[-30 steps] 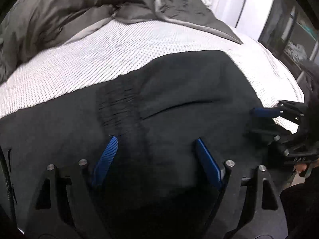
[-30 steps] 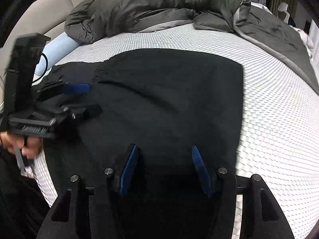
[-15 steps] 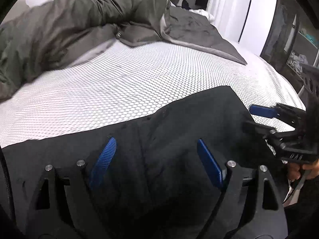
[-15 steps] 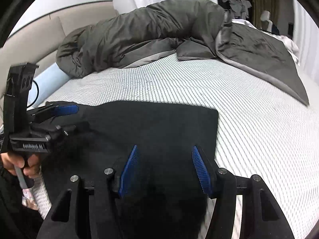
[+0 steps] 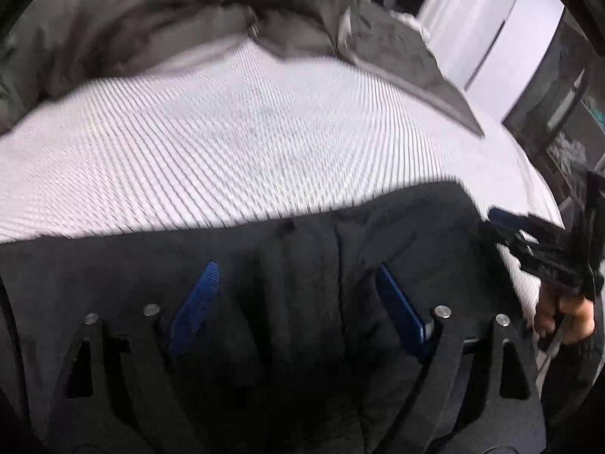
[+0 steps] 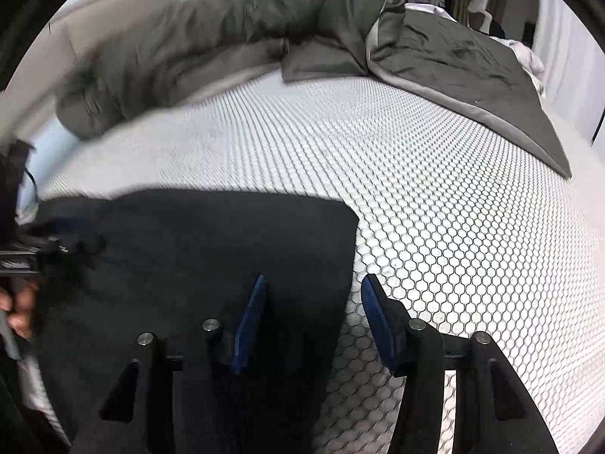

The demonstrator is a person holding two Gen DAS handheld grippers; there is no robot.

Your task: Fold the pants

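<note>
Black pants (image 5: 321, 283): folded, lying flat at the near edge of the bed (image 5: 234, 151); a straight far edge and a rounded far-right corner show in the right wrist view (image 6: 196, 249).

Bed: white cover with a honeycomb weave, bare beyond the pants.

Grey duvet (image 6: 264, 30): bunched along the far side of the bed, one flap spread toward the right.

Left hand-held gripper (image 5: 298, 295): blue-padded fingers spread wide apart over the dark cloth, nothing clamped between them.

Right hand-held gripper (image 6: 312, 314): fingers apart, straddling the right edge of the pants; left pad over the cloth, right pad over the bed cover. Whether the pads touch the fabric cannot be told.

Each hand-held gripper appears at the border of the other's view, a bare hand (image 5: 563, 314) on its handle.
</note>
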